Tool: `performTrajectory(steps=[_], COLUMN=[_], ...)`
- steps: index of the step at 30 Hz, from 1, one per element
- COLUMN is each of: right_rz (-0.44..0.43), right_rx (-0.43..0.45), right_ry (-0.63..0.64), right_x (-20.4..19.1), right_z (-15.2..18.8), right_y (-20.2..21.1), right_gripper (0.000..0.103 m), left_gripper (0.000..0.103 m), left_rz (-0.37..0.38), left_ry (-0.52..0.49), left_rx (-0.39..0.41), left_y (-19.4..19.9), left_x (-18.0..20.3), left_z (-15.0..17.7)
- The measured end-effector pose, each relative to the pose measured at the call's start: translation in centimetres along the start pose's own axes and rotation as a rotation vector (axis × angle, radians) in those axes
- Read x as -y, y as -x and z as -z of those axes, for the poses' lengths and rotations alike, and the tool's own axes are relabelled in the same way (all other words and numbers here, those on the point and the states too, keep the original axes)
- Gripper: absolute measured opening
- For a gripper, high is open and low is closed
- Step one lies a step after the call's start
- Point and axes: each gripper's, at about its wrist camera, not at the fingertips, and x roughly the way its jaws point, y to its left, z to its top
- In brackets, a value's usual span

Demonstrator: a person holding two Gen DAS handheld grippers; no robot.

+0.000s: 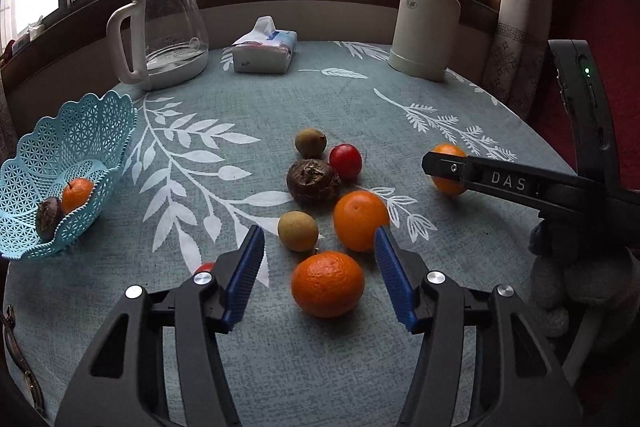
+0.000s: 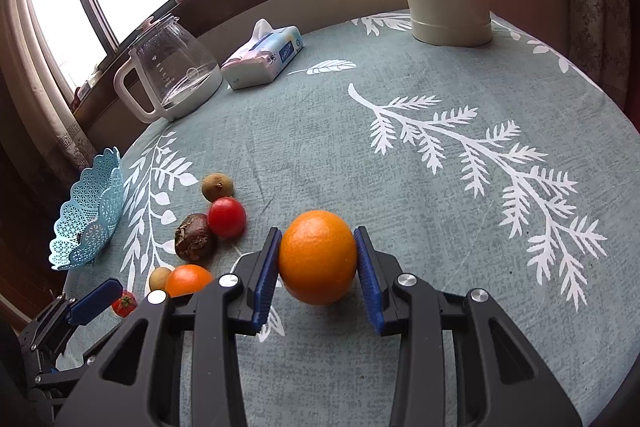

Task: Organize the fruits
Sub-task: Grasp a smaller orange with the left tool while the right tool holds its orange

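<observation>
My left gripper (image 1: 319, 233) is open just above the tablecloth, its blue pads either side of a mandarin (image 1: 327, 285) without touching it. Ahead of it lie a yellow-green fruit (image 1: 298, 230), an orange (image 1: 360, 221), a dark wrinkled fruit (image 1: 313, 181), a red tomato (image 1: 345, 161) and a brown-green fruit (image 1: 310, 142). A strawberry (image 2: 125, 303) sits by the left finger. My right gripper (image 2: 317, 231) is shut on another orange (image 2: 318, 263) low over the table at the right. The blue lattice basket (image 1: 68, 143) at the left holds a small orange and a dark fruit.
A glass kettle (image 1: 168, 31), a tissue pack (image 1: 266, 47) and a cream thermos (image 1: 426, 23) stand along the far side of the round table. A grey stuffed toy (image 1: 580, 267) sits at the right edge. Bare cloth lies between the fruits and the basket.
</observation>
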Motion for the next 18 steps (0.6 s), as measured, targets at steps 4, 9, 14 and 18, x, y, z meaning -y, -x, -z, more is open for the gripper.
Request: performTrajectory(steps=[4, 9, 14, 18], right_rz=[-0.006, -0.01, -0.011, -0.011], right_rx=[-0.001, -0.003, -0.004, -0.004], right_ry=[-0.001, -0.002, -0.008, -0.008], right_x=[0.0, 0.1, 0.1, 0.1], right_z=[0.1, 0.1, 0.1, 0.1], right_y=[0.1, 0.1, 0.2, 0.2], right_gripper=[0.037, 0.037, 0.037, 0.037], left_gripper=[0.053, 0.052, 0.052, 0.052], left_rz=[0.062, 0.061, 0.029, 0.009], left_ry=[-0.013, -0.036, -0.019, 0.014], left_rx=[-0.035, -0.034, -0.052, -0.076], left_y=[-0.5, -0.4, -0.7, -1.2], left_x=[0.5, 1.0, 0.8, 0.1], left_z=[0.2, 0.2, 0.2, 0.2])
